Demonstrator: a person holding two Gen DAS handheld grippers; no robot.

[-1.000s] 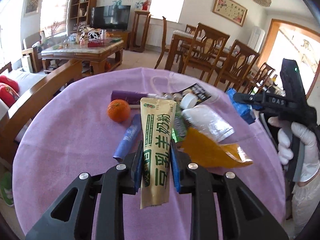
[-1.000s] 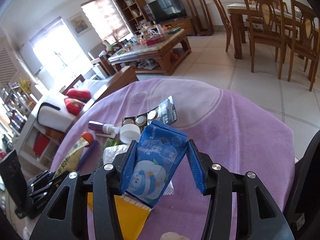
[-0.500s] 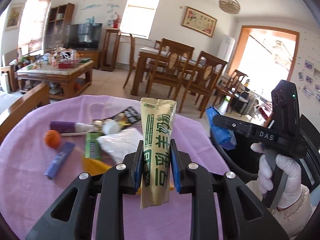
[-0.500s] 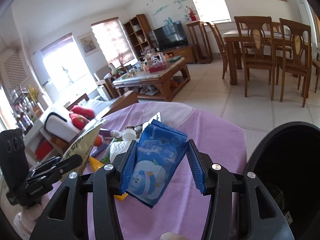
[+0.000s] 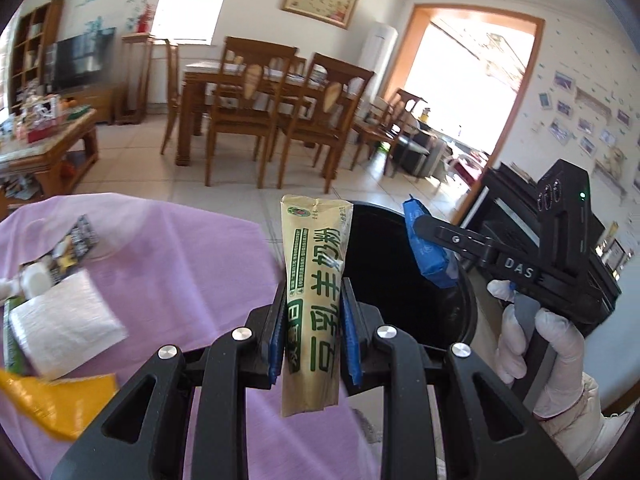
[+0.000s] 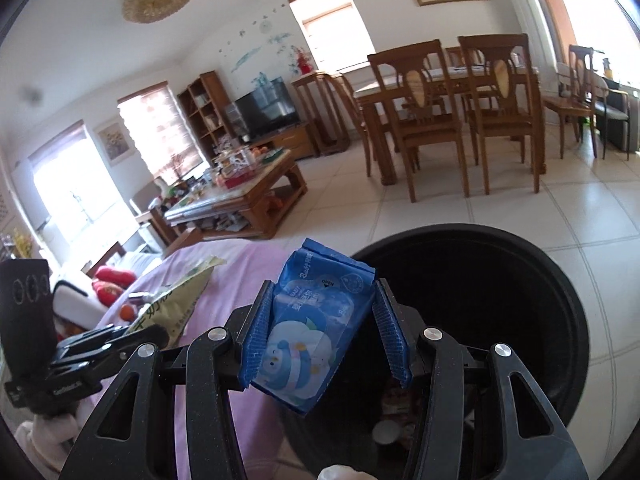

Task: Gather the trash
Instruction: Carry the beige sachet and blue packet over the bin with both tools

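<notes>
Carrying step: left gripper [image 5: 313, 334] jaws clamped narrow on yellow milk-powder sachet [image 5: 315, 292], right gripper [image 6: 326, 340] jaws half-wide pinching blue wet-wipes pack [image 6: 312, 336], both at black trash bin [image 6: 500, 280] beside purple desk [image 5: 168, 256]; next, likely centre over mouth, release

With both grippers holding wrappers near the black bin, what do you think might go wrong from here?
1. The left gripper pinches the long yellow sachet near its middle, beside the black bin rim; released here, it might land on the purple tablecloth.
2. The blue wipes pack hangs tilted in the right gripper and might slip early.
</notes>
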